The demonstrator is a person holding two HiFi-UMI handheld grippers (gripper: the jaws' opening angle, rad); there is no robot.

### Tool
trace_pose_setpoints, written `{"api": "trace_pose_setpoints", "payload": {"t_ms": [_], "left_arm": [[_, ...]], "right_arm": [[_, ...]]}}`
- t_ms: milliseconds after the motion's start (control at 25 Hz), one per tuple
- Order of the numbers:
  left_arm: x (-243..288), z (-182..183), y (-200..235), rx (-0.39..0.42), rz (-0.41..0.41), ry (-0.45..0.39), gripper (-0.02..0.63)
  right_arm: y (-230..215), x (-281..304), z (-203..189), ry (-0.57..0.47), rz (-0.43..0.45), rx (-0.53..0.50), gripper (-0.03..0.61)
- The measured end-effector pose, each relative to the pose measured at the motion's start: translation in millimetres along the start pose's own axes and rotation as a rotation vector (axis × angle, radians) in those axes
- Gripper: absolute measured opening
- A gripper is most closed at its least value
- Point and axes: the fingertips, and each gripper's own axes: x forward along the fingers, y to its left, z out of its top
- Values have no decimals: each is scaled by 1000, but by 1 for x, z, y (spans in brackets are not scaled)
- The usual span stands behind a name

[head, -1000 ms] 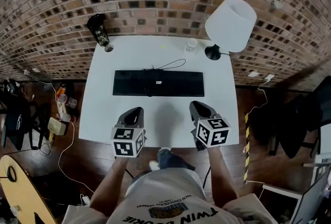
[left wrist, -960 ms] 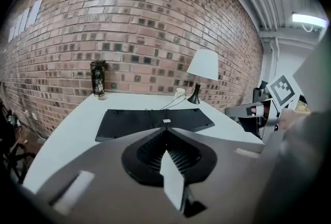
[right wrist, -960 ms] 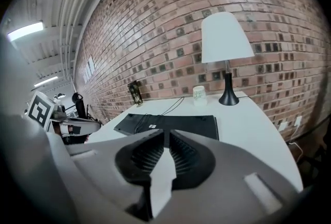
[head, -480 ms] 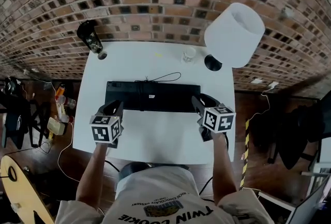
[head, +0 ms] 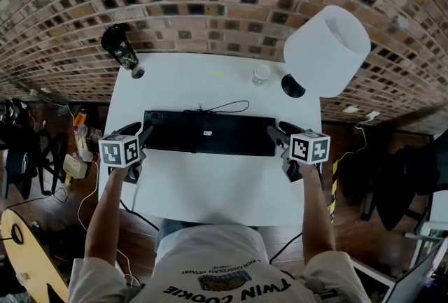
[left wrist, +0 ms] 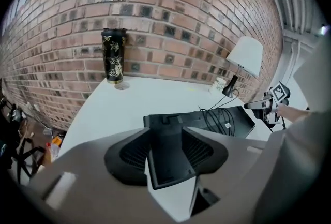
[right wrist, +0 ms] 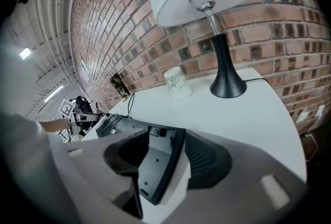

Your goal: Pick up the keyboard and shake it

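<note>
A black keyboard (head: 208,132) lies across the middle of the white table (head: 210,186), with its cable coiled on top of it. My left gripper (head: 140,137) is at its left end and my right gripper (head: 278,135) at its right end. In the left gripper view the keyboard's end (left wrist: 170,163) sits between the left gripper's (left wrist: 166,137) jaws, which have just been opening. In the right gripper view the other end (right wrist: 152,163) sits between the right gripper's (right wrist: 166,137) jaws, also just opening, with a strip of table showing beside it. Neither pair of pads presses on it.
A white-shaded lamp (head: 326,50) on a black base (head: 292,85) stands at the back right, next to a small cup (head: 261,74). A black patterned tumbler (head: 120,48) stands at the back left corner. A brick wall runs behind the table.
Both grippers have moved from the table's front edge forward and apart to the keyboard's two ends. Their jaws have gone from shut to open around those ends.
</note>
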Motion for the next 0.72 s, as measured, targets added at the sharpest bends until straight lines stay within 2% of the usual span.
{"api": "trace_pose_setpoints", "payload": {"t_ms": [80,160,320,440,600,720], "left_arm": [[9,-1,9,-14,-26,22,221],[19,1,15,-14,-50,33,224],[30,5,30,-19,-95,60,224],[34,8,34,-17,-159,90,231],[41,5,40,-36,-241,134,289],[40,5,40,-48,-321,150,298]], "right_arm": [[-3,5,-2,34,9,-9,223],[-6,8,-5,70,14,-16,250],[-6,22,-11,137,19,-16,255],[-5,26,-12,179,37,-22,256],[0,26,-11,209,64,8,256],[3,31,-9,219,80,22,256]]}}
